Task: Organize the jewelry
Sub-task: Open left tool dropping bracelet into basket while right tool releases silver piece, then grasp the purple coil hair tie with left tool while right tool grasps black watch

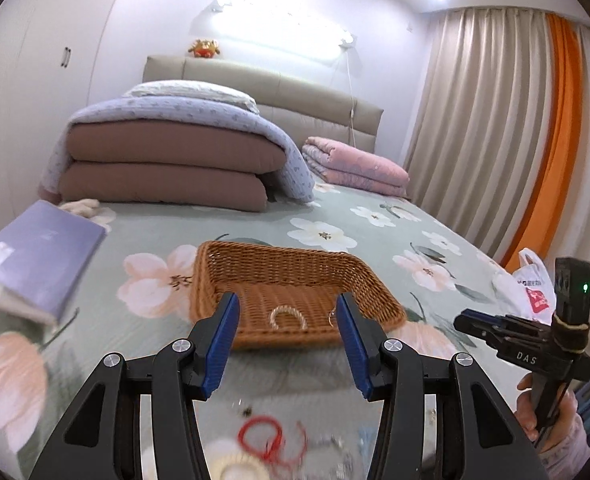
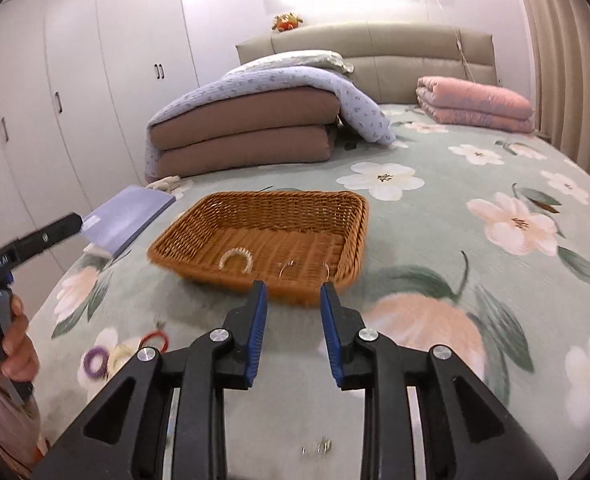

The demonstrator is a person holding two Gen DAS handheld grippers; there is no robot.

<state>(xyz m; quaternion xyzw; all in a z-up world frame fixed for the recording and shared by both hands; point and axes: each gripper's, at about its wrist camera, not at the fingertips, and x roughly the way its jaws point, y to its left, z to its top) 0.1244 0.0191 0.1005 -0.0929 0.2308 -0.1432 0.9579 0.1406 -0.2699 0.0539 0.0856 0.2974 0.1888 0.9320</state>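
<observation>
A brown wicker basket (image 1: 255,268) (image 2: 199,220) lies on the floral bed. Inside it lie a pale beaded bracelet (image 1: 288,316) (image 2: 237,258) and thin gold hoops (image 2: 291,266). My left gripper (image 1: 289,308) is open and empty, just in front of the basket. My right gripper (image 2: 293,294) is open and empty at the basket's near rim. Loose jewelry lies on the bed near me: a red cord bracelet (image 1: 271,438) (image 2: 155,340), a purple ring (image 2: 95,360), and small metal pieces (image 2: 317,448).
A purple book (image 1: 35,256) (image 2: 129,218) lies left of the basket. Folded brown and blue quilts (image 1: 167,160) and a pink quilt (image 1: 355,164) sit near the headboard. A white plastic bag (image 1: 535,288) is at the right edge, with curtains behind.
</observation>
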